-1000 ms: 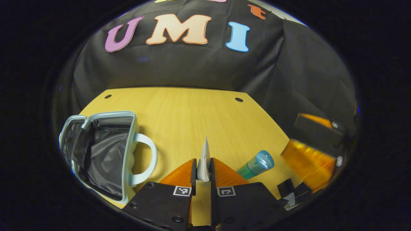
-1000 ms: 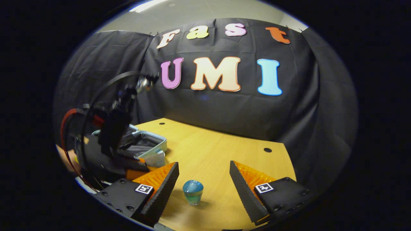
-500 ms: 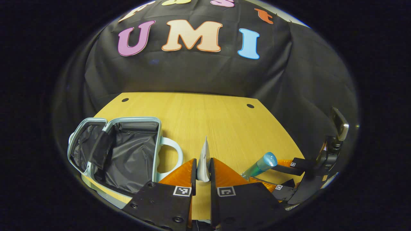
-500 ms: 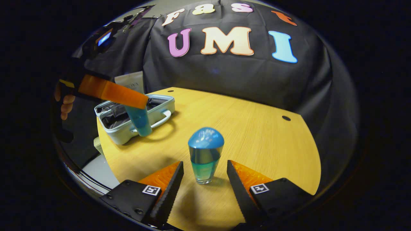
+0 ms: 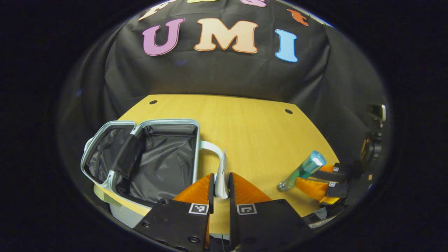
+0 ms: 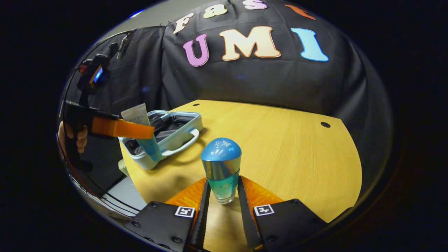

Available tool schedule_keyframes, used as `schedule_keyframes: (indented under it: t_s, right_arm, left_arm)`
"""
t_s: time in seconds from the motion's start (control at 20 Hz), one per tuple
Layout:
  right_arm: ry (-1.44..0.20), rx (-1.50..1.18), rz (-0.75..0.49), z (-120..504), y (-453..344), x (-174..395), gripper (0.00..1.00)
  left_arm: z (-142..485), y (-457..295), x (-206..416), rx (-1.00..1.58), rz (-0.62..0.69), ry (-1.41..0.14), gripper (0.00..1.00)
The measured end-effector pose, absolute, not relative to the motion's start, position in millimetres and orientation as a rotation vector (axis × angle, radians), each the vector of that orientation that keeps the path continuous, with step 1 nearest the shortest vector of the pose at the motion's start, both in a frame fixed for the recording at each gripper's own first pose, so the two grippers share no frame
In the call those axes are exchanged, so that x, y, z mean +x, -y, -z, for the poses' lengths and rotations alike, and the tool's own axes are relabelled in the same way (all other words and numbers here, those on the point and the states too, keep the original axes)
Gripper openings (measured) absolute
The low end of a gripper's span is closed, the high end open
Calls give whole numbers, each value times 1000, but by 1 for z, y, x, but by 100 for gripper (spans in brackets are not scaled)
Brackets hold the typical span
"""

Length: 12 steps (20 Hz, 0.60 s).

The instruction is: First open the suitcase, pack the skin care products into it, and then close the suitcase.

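Note:
A teal bottle (image 6: 221,171) with a rounded blue cap has my right gripper (image 6: 221,190) shut on its lower body. In the left gripper view that bottle (image 5: 303,168) leans over the table's right part, the right gripper (image 5: 308,177) clamped on it. My left gripper (image 5: 221,179) is shut on a white tube (image 5: 222,173), seen edge-on. From the right gripper view the tube (image 6: 139,120) hangs cap-down in the left gripper (image 6: 147,132), over the near end of the open pale-blue suitcase (image 6: 196,123). The suitcase (image 5: 196,147) lies open at the left, its black lining showing.
The wooden table (image 5: 252,129) stretches back to the black cloth wall, with two small holes near its far edge. A hand (image 6: 75,137) holds the left gripper's handle at the table's left corner. The suitcase handle (image 5: 213,148) points toward the table's middle.
The right gripper has shut on the teal bottle, which stood between its open fingers before. The left gripper has carried the tube closer to the open suitcase.

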State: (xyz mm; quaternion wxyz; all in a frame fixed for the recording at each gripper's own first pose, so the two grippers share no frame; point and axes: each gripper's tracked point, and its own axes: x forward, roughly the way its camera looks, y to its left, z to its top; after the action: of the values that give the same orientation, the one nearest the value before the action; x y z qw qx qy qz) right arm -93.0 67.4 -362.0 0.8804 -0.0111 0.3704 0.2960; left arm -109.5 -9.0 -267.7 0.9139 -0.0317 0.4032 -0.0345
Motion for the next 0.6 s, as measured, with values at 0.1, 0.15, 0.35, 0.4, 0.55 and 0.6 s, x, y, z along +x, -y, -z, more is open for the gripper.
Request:
schedule_keyframes:
  t_s: [0.1,0.15,0.35,0.4,0.55,0.6]
  right_arm:
    - [-768,31,-618,338,-85,-84,46]
    - [-774,60,-631,328,-98,-85,46]
    - [-777,111,-646,302,-143,-82,47]
    - [-771,122,-652,296,-155,-81,47]
    - [-770,121,-668,289,-189,-81,46]
    - [-773,121,-679,286,-201,-81,45]
  left_arm:
    - [272,-16,-112,-25,59,-886,15]
    - [269,-25,-113,-40,66,-896,15]
    - [259,-42,-105,-143,92,-923,15]
    - [254,-52,-101,-120,97,-913,15]
    - [247,-78,-98,-86,116,-927,14]
    - [251,-89,-99,-74,109,-955,12]
